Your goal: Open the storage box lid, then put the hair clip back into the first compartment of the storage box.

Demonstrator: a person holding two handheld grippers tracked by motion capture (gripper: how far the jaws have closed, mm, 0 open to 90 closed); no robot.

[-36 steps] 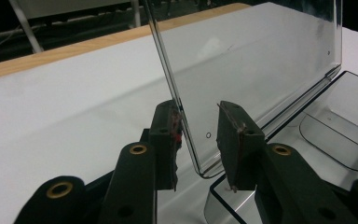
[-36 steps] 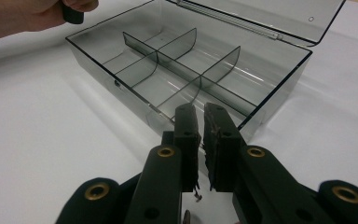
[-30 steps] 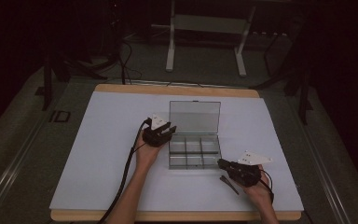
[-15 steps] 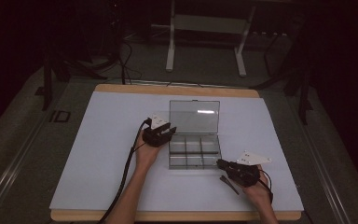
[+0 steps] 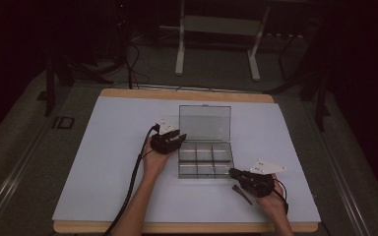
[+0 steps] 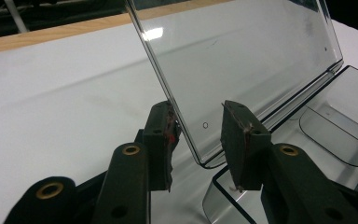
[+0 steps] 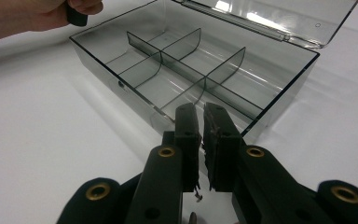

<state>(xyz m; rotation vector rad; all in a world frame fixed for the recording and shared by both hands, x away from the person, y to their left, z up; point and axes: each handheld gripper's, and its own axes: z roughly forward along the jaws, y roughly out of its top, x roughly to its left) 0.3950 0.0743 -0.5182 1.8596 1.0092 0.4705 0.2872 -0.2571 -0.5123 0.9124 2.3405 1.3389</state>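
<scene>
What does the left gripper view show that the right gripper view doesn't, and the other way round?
Left gripper view: the left gripper, whose fingers have just been opening, with a corner of the raised lid between them, and the table's wooden edge beyond. Right gripper view: the right gripper with fingers close together, the dividers splitting the box into six empty compartments, and a hand at its far corner. Shared: the clear box, its open lid and the white tabletop.
</scene>
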